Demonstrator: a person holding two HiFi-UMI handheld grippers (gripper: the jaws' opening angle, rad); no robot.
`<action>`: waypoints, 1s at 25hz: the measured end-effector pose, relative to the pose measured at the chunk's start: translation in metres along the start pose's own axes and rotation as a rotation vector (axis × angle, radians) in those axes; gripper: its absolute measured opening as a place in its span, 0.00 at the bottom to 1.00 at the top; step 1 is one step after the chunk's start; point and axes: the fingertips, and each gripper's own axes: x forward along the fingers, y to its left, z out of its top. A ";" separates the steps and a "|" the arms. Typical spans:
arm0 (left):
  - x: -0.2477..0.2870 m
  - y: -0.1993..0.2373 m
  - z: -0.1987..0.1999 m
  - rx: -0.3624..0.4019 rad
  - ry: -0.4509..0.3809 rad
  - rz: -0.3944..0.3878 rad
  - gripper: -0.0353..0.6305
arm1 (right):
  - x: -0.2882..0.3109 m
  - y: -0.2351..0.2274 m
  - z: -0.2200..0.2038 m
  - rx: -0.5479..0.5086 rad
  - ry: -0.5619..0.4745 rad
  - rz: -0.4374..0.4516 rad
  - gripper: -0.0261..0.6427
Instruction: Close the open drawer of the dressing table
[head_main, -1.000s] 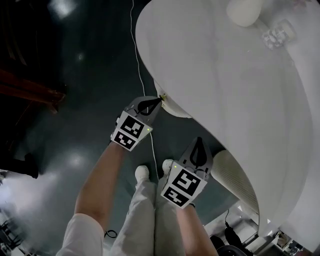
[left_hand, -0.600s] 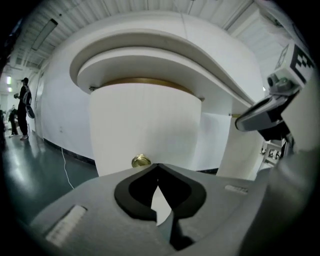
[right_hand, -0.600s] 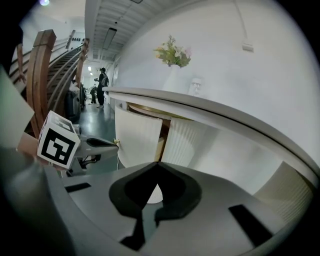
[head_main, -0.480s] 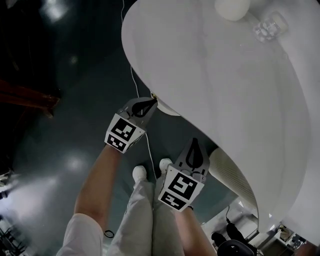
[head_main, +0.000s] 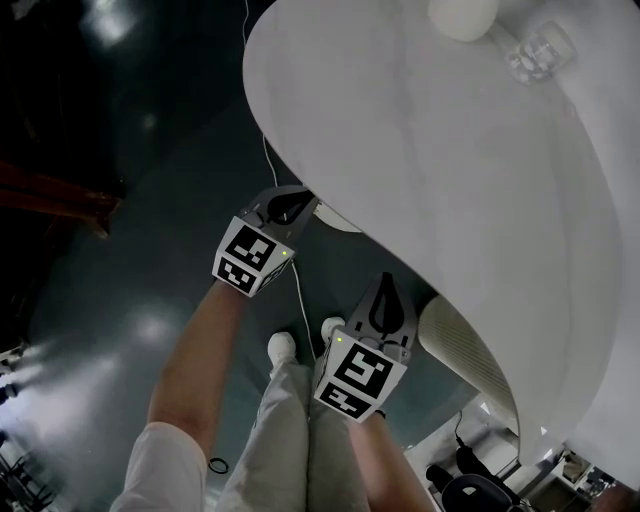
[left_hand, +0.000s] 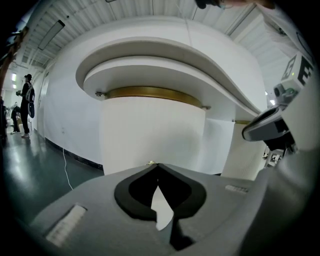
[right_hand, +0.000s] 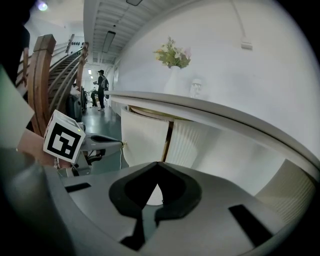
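Edging further under the rim than a moment ago, the left gripper (left_hand: 158, 166), jaws pressed together on nothing, is nosing the white curved drawer front with brass trim (left_hand: 150, 130), seemingly almost home beneath the white rounded dressing-table surface (head_main: 420, 150), serving as a blunt pusher; the right gripper (right_hand: 159, 164), likewise closed and empty, is idling alongside.

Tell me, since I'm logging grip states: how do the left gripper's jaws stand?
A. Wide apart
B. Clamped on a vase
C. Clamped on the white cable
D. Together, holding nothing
D: the left gripper view shows the left gripper with its tips meeting and nothing between them, facing the white drawer front.
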 end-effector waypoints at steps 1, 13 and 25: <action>0.003 0.000 0.001 -0.001 -0.006 0.001 0.08 | 0.001 0.000 -0.001 0.006 0.001 0.000 0.04; 0.015 0.003 0.006 -0.001 -0.049 -0.006 0.08 | 0.012 0.007 -0.001 0.011 -0.021 -0.008 0.04; 0.006 0.001 0.019 0.003 -0.016 0.069 0.08 | 0.000 0.023 0.011 -0.103 -0.044 0.108 0.04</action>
